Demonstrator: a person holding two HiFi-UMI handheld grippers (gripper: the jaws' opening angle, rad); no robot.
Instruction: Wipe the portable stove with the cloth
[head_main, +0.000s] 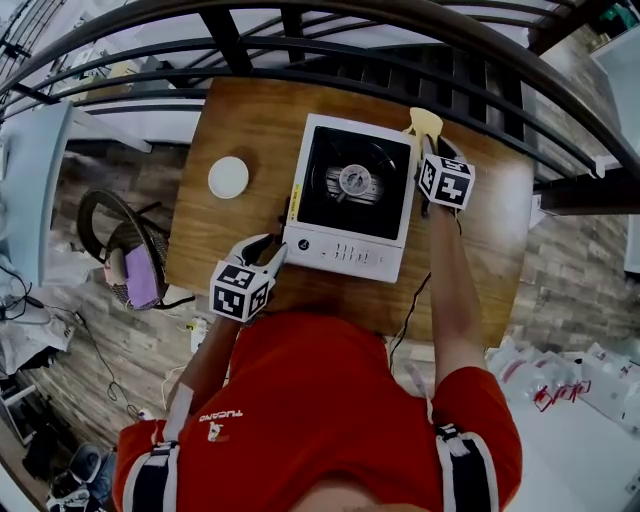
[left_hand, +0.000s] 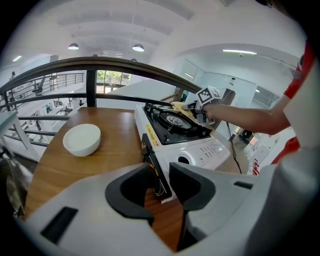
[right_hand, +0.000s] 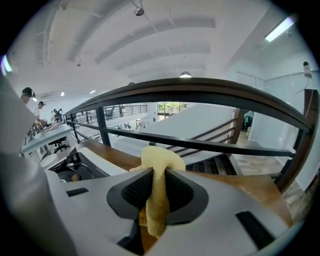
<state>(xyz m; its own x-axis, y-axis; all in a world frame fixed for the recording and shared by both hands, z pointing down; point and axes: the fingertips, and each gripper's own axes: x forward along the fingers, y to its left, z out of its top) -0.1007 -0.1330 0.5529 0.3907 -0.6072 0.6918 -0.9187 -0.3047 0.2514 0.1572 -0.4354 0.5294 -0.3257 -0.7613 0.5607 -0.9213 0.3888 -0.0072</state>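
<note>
The table (head_main: 240, 120) is a brown wood-grain slab with rounded corners, its far edge hard against a dark metal rail (head_main: 330, 60) of curved bars. The stove (head_main: 350, 252) sits square near the middle, a white box with a black recessed top and a round metal burner. Bare wood runs all round it, widest on the left and right. A round white bowl (head_main: 228, 177) stands alone on the left stretch, well apart from the stove. The left gripper (left_hand: 161, 187) is at the stove's near-left corner, its dark ribbed pads closed on that corner where the black side panel with a yellow label meets the white front. The right gripper (right_hand: 159, 182) is at the stove's far-right corner, close to the rail, with its jaws pinched together on the cloth (right_hand: 159, 200). The cloth is soft, pale yellow and nubby. It bunches above the pads and hangs in a fold below them, and in the head view it sits just past the stove's far edge. A thin dark cable (head_main: 410, 310) drops off the table's near edge.
</note>
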